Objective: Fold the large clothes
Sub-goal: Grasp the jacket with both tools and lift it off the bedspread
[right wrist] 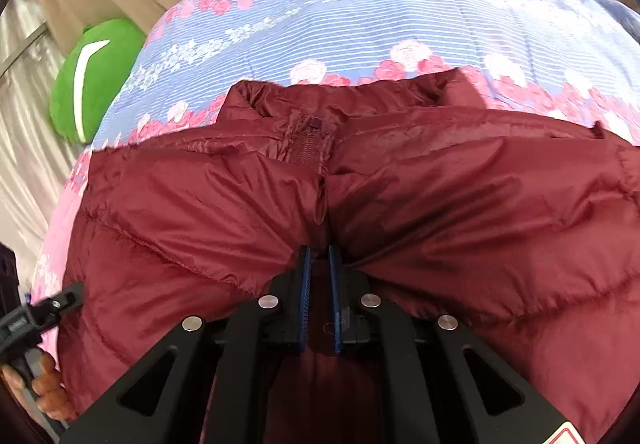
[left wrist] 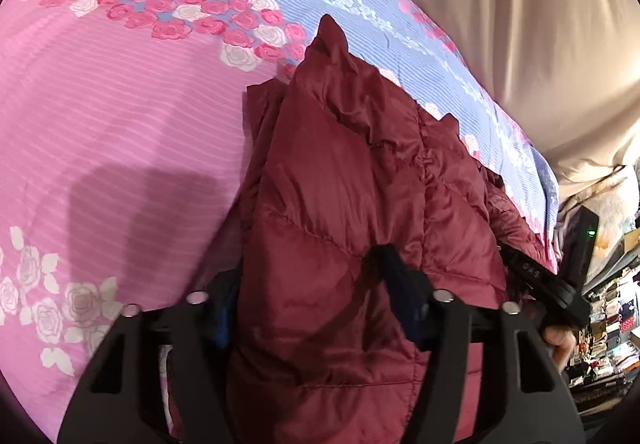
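Two pairs of tongs are at work on one maroon puffer jacket [right wrist: 400, 204], which lies on a bed covered by a pink-and-blue rose-print bedspread [left wrist: 100, 104]. The right tongs [right wrist: 319, 280] are pressed nearly together, pinching a thin ridge of the jacket's fabric along the zipper line near its lower edge. The left tongs [left wrist: 316, 308] stand about half spread, with a thick puffed bunch of the jacket between the pads; they seem to be squeezing it, though the near pad is partly hidden.

Judging by how things lie, folding is at an early stage: the front is zipped and the collar [right wrist: 344, 92] lies flat towards the far side of the bed, but the body looks spread out, not yet doubled over, and no tidy stack shows.

Only the right wrist view shows the jacket's front, zipper and collar, a green cushion [right wrist: 92, 84] at the bed's edge and the person's hand [right wrist: 44, 384] on the left handle. The left wrist view alone shows the jacket edge-on and cluttered shelves [left wrist: 608, 308] beyond the bed.
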Demonstrator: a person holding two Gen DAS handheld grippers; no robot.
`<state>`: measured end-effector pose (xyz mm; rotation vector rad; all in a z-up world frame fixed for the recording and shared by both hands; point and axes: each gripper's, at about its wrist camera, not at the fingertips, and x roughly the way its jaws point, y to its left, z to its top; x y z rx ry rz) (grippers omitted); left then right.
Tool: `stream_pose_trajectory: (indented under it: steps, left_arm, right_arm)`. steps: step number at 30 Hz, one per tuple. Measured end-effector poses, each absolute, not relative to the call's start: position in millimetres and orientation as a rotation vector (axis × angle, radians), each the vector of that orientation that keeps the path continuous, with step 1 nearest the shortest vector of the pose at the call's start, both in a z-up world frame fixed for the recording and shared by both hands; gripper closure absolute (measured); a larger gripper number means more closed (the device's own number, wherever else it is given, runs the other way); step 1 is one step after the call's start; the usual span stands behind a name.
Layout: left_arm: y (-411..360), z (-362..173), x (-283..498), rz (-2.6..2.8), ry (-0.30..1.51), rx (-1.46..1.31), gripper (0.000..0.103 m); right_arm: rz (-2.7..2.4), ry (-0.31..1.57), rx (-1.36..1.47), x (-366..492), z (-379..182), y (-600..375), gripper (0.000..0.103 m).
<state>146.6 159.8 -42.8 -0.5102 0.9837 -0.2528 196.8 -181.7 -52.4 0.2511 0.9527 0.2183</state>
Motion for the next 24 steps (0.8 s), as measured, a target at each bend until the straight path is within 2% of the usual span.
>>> stream_pose_trajectory:
  steps: [1,2,3,5,8,13,19,24]
  left_arm:
    - [160,-42,146,-0.255,0.985,-0.506,0.054]
    - [160,-42,145,-0.252,0.982,-0.501,0.061]
    - [160,-41,145,-0.251,0.981,-0.495,0.064]
    - [159,-39,144,-0.263,0.975,-0.497,0.079]
    - [155,-27,140,-0.293,0.944,-0.498,0.091]
    - [132,17,125,-0.4,0.838,-0.456,0.095]
    - [64,84,104,-0.606,0.692,-0.343,0.095]
    - [-4,99,101,-0.702,0.683,-0.254,0.095]
  right_arm:
    - [0.234,0.94,0.268,193,-45,-182,0.089]
    - [0.249,0.924,0.273,192,-38,-181,0.088]
    - [0.253,0.915,0.27,192,-33,-179,0.088]
    - [0.265,0.918,0.247,197,-28,-174,0.088]
    - [0.258,0.989,0.243,213,-47,-171,0.092]
    - [0.28,0.986,0.27,218,-59,-173,0.095]
    - [0.275,0.957,0.229,214,-60,-166,0.095]
    - [0.313,0.956,0.262,213,-60,-174,0.095]
